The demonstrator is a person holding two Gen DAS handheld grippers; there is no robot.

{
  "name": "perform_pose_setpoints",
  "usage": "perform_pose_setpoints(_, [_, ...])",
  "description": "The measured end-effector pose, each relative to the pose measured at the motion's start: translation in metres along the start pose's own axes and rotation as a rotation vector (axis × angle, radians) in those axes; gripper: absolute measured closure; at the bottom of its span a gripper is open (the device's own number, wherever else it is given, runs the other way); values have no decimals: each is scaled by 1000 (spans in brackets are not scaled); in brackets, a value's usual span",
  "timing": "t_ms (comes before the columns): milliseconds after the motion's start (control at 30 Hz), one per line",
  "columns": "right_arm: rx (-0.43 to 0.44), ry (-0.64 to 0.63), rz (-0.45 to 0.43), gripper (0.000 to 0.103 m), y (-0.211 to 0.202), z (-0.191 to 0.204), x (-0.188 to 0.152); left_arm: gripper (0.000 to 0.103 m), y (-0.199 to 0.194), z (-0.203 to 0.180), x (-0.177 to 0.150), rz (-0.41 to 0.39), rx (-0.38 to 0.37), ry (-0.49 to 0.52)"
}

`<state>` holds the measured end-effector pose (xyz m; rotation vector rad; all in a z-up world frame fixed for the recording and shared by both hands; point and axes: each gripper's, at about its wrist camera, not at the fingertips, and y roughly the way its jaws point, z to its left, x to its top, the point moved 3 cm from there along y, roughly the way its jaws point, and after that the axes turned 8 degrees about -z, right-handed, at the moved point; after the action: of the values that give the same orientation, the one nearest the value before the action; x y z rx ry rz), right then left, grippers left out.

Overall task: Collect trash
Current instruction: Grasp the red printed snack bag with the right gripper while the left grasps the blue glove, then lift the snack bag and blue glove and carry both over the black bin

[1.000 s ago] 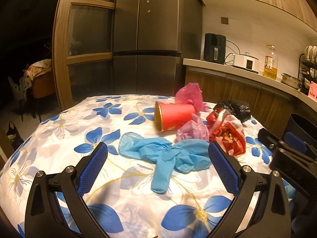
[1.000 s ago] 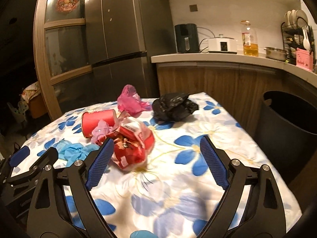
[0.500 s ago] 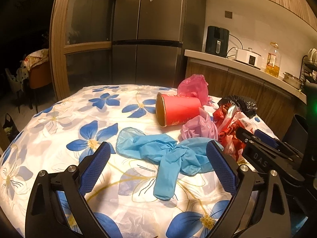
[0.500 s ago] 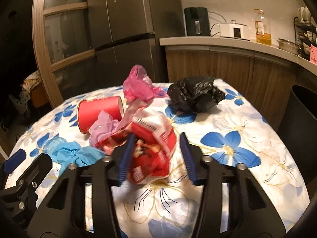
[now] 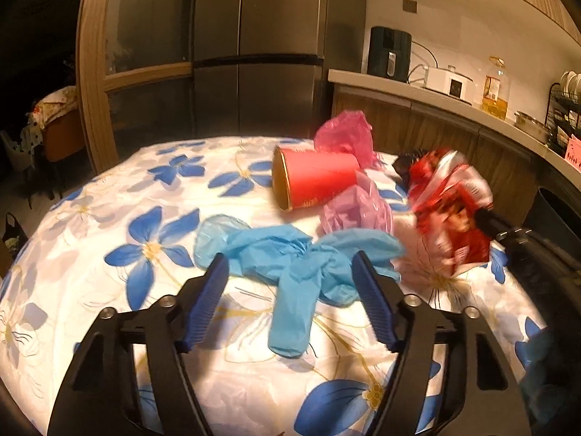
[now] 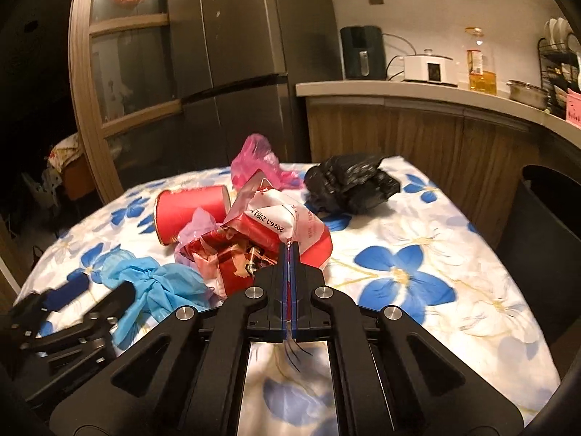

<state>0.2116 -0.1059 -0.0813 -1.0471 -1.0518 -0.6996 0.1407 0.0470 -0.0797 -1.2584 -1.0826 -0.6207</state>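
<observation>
A crumpled blue glove (image 5: pixel 301 265) lies on the flowered tablecloth (image 5: pixel 109 218). My left gripper (image 5: pixel 290 283) straddles it, jaws closing, and the pads do not press on it. It also shows low on the left in the right wrist view as the left gripper (image 6: pixel 72 309). My right gripper (image 6: pixel 289 249) is shut on the edge of a red and white snack wrapper (image 6: pixel 276 225). In the left wrist view that wrapper (image 5: pixel 450 214) is blurred at the right.
A red paper cup (image 5: pixel 316 181) lies on its side behind the glove, with a lilac bag (image 5: pixel 356 210) and a pink bag (image 5: pixel 345 134) next to it. A black bag (image 6: pixel 352 185) sits further back. A dark bin (image 6: pixel 544 239) stands beside the table's right edge.
The right jaws have come together on the red wrapper, which is now blurred in the left wrist view. The left jaws have narrowed around the blue glove and moved nearer to it.
</observation>
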Motion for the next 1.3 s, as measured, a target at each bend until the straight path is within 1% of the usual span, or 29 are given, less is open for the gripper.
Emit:
perform_pose_setpoints(33, [1, 5, -8, 102, -6, -2, 1, 37, 2, 0, -2, 13, -8, -4])
perform_pose_setpoints(67, [0, 5, -13, 102, -10, -3, 2, 39, 5, 0, -4, 30, -12, -10])
perform_pose_setpoints(100, [-1, 4, -19, 102, -13, -4, 3, 44, 7, 0, -6, 42, -14, -12])
perform_pose_setpoints(167, [-2, 8, -29, 102, -21, -7, 4, 50, 11, -1, -9, 63, -10, -6])
perform_pose_setpoints(233, [-4, 10, -37, 102, -27, -8, 6, 61, 19, -3, -13, 99, -14, 1])
perform_pose_setpoints(300, [-7, 12, -47, 102, -32, -10, 8, 80, 24, -2, -18, 134, -19, -2])
perform_pose_setpoints(333, [-9, 13, -53, 102, -35, -11, 9, 83, 26, -2, -19, 141, -19, -3])
perform_pose_setpoints(400, [-12, 13, -62, 102, -40, -12, 11, 98, 25, -1, -20, 142, -26, -8])
perform_pose_setpoints(467, [-16, 11, -71, 102, -45, -13, 13, 103, 24, -1, -20, 139, -40, -11])
perform_pose_setpoints(567, [-16, 11, -81, 102, -50, -14, 15, 103, 17, 2, -18, 114, -47, -26])
perform_pose_setpoints(700, [-17, 15, -90, 102, -57, -17, 16, 103, 5, 10, -10, 76, -53, -78])
perform_pose_setpoints(900, [-15, 30, -103, 102, -64, -22, 19, 103, -20, 13, 10, -3, -54, -92])
perform_pose_setpoints(1067, [-16, 37, -114, 102, -70, -26, 20, 103, -37, 2, 27, -57, -69, -80])
perform_pose_setpoints(1300, [-39, 43, -141, 102, -86, -40, 25, 103, -46, -25, 38, -81, -111, -52])
